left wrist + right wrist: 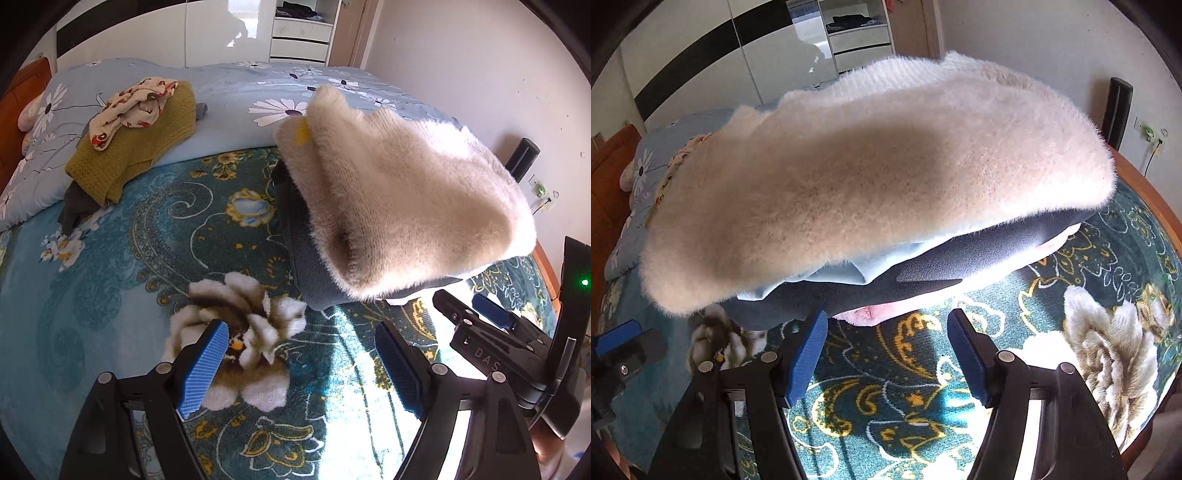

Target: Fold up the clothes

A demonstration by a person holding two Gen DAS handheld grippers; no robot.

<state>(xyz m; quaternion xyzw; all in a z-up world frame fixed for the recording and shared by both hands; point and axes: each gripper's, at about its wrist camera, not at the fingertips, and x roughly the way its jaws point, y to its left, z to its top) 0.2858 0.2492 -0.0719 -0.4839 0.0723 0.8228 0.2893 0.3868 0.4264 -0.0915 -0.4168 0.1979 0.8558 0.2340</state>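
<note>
A folded cream fluffy sweater (399, 192) lies on top of a stack of folded clothes, over a dark grey-blue garment (306, 266). In the right wrist view the sweater (871, 177) fills the middle, with the dark garment (960, 258), a light blue one (834, 273) and a pink one (864, 314) under it. My left gripper (301, 354) is open and empty, just in front of the stack. My right gripper (886, 354) is open and empty, close before the stack's front edge; it also shows at the right of the left wrist view (491, 314).
The stack lies on a teal floral blanket (147, 258) on a bed. At the back left, a mustard knit sweater (140, 147) with a patterned cream cloth (136, 107) lies on a light blue flowered quilt (240, 88). A white wardrobe (207, 33) stands behind.
</note>
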